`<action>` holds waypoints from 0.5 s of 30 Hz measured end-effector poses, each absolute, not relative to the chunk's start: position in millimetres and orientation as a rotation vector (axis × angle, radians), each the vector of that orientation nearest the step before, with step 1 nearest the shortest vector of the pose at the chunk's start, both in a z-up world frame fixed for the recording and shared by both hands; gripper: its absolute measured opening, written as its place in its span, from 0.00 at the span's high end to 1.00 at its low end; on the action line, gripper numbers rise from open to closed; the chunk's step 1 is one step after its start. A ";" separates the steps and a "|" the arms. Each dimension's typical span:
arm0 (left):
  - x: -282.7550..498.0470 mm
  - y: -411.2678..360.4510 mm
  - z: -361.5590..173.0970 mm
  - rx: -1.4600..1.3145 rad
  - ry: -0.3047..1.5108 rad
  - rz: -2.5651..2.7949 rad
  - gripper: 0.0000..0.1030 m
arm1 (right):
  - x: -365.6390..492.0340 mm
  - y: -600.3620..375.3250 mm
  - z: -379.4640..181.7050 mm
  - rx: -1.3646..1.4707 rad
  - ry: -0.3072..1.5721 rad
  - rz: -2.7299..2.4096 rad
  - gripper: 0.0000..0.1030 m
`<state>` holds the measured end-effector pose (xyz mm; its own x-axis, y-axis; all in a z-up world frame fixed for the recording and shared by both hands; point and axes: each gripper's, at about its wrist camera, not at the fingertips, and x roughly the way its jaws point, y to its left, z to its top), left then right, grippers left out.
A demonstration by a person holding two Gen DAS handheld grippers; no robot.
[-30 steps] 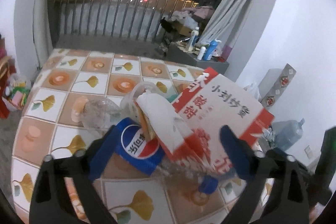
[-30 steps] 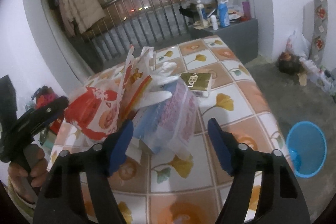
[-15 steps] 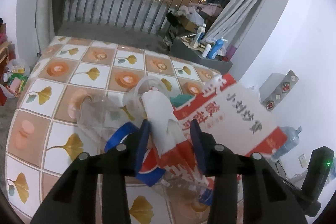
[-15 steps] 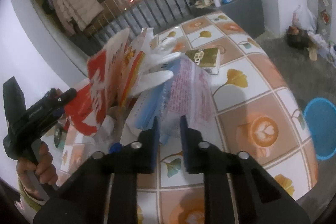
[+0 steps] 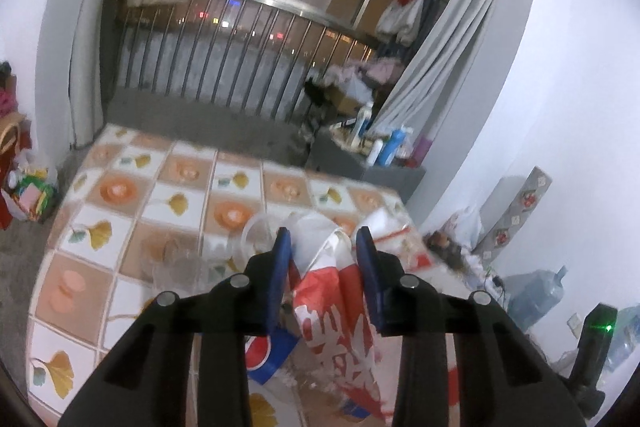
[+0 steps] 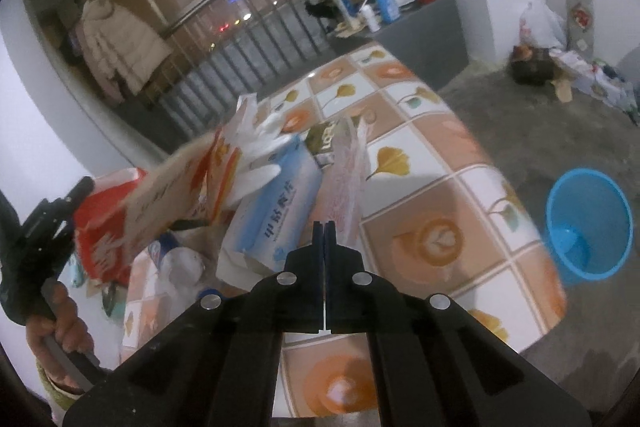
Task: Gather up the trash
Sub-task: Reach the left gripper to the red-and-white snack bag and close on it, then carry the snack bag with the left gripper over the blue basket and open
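My left gripper (image 5: 323, 251) has its jaws closing on a red-and-white snack bag (image 5: 328, 291), which hangs between the blue pads above the table. Under it lie a blue Pepsi-label bottle (image 5: 266, 351) and a clear cup (image 5: 256, 235). In the right wrist view the same bag (image 6: 104, 227) is raised at the left. My right gripper (image 6: 324, 225) is shut, pinching the lower edge of a thin pink plastic wrapper (image 6: 348, 171) beside a blue-and-white tissue pack (image 6: 276, 215).
The table (image 6: 440, 195) has a tile-pattern cloth with orange squares and leaves. A gold box (image 6: 324, 143) lies behind the pack. A blue bin (image 6: 588, 223) stands on the floor at the right. A hand (image 6: 60, 315) grips the left tool's handle.
Both grippers went from wide open to closed. The left one closed on the red-and-white bag and rose with it. The right one closed on the pink wrapper, which now stands edge-on.
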<state>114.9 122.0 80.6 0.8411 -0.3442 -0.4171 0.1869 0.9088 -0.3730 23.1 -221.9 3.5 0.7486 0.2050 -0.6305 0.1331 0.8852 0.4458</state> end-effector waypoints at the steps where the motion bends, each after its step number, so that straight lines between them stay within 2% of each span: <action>1: 109.2 121.5 89.5 -0.324 0.469 -0.287 0.69 | 20.7 -224.9 5.2 0.499 0.723 0.039 1.00; 10: 68.0 95.2 144.1 -0.284 0.337 -0.357 0.70 | -12.6 -262.8 22.9 0.570 0.616 0.041 1.00; 15: 55.8 43.2 166.4 -0.254 0.316 -0.485 0.70 | -38.4 -292.8 35.1 0.595 0.540 0.001 1.00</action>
